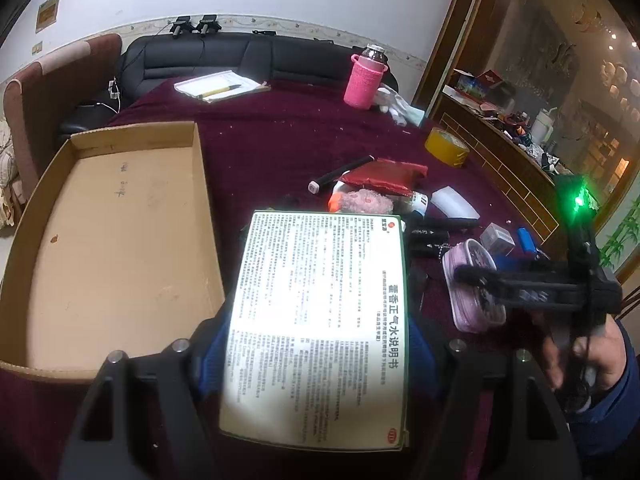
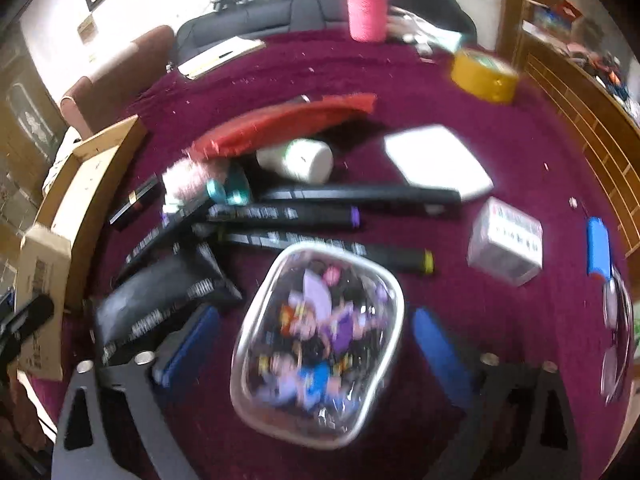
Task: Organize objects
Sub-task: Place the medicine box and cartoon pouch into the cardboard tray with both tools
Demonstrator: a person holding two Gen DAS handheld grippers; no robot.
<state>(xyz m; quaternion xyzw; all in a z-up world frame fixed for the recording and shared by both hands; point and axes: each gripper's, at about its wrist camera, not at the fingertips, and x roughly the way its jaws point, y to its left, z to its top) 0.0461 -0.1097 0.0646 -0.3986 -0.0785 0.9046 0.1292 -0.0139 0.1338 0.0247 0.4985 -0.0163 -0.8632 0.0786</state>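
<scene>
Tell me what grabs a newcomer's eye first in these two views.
The brightly lit printed leaflet box fills the left wrist view, clamped in the left gripper beside the cardboard tray. In the right wrist view, a clear lidded container of colourful bits lies between the open right gripper fingers on the maroon tablecloth.

We read one clear heading, printed in bold Chinese down the flat medicine box (image 1: 320,328): "藿香正气水说明书". The dense small print around it is too fine for us to read. Lettering on the black markers (image 2: 280,214) and the small clear box (image 2: 506,240) is blurred.
</scene>
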